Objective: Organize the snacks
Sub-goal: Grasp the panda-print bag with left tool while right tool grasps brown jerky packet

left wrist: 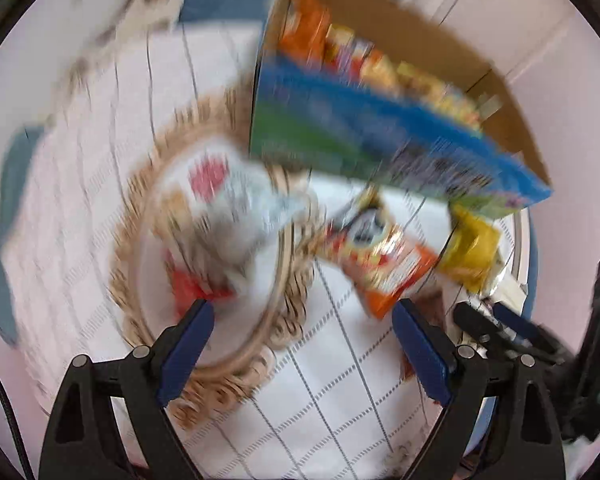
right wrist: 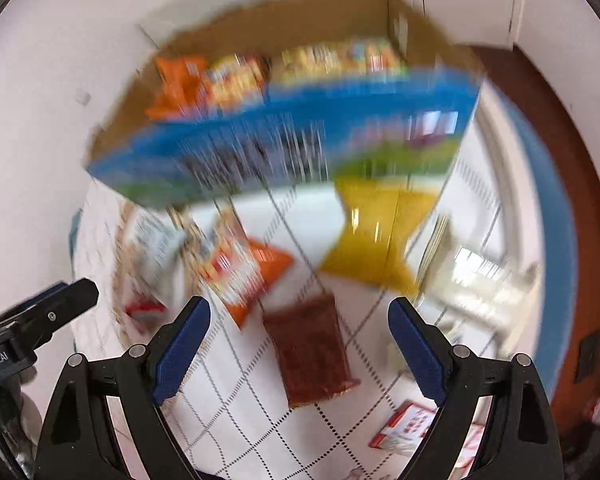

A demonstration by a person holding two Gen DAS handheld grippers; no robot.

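Checked tablecloth (right wrist: 260, 400), one cardboard box (right wrist: 284, 148), two open grippers (left wrist: 302, 316) (right wrist: 299, 314)

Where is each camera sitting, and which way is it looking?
Left wrist: on the left gripper, open, looking down at the woven basket of snacks and the cardboard box; the other gripper shows at right.
Right wrist: on the right gripper, open, looking down at the brown packet; the other gripper shows at left.
Both share: box, orange packet, yellow packet, checked cloth.
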